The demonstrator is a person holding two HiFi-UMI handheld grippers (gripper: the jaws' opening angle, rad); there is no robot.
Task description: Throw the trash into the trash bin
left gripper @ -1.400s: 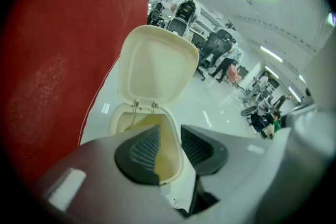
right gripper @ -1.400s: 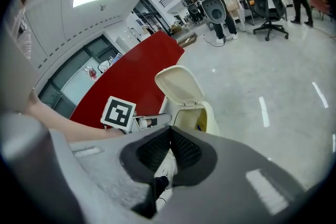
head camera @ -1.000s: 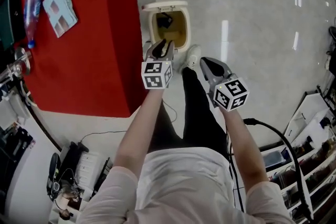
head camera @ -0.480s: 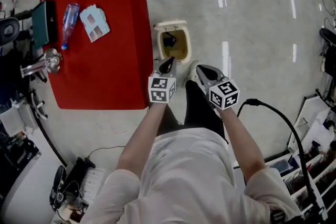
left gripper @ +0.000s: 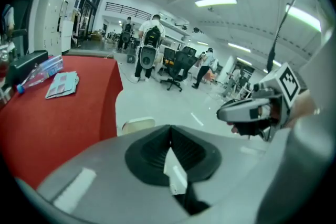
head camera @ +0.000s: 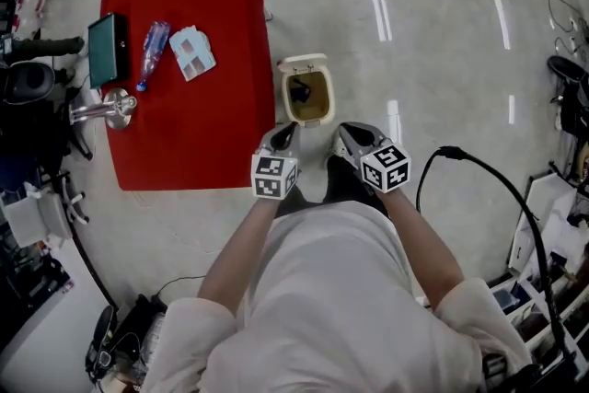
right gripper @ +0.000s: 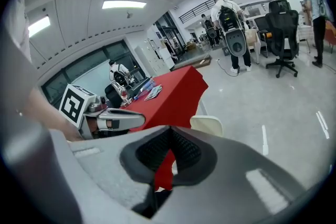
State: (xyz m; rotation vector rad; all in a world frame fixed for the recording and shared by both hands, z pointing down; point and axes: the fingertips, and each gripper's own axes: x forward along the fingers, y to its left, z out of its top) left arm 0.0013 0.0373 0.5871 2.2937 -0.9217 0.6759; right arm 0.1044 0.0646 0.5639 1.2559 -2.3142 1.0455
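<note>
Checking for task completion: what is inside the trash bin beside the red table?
A dark piece of trash lies inside the open trash bin; anything beneath it is covered.

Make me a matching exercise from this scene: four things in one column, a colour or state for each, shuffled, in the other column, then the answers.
Things:
1. trash bin
2. bottle
3. cable
4. tablecloth

Colour or state:
A. clear, lying on its side on the table
B. red, spread over the table
C. cream, standing on the floor with its lid open
D. black, looping over the floor at the right

Pairs: 1-C, 2-A, 3-D, 4-B
</note>
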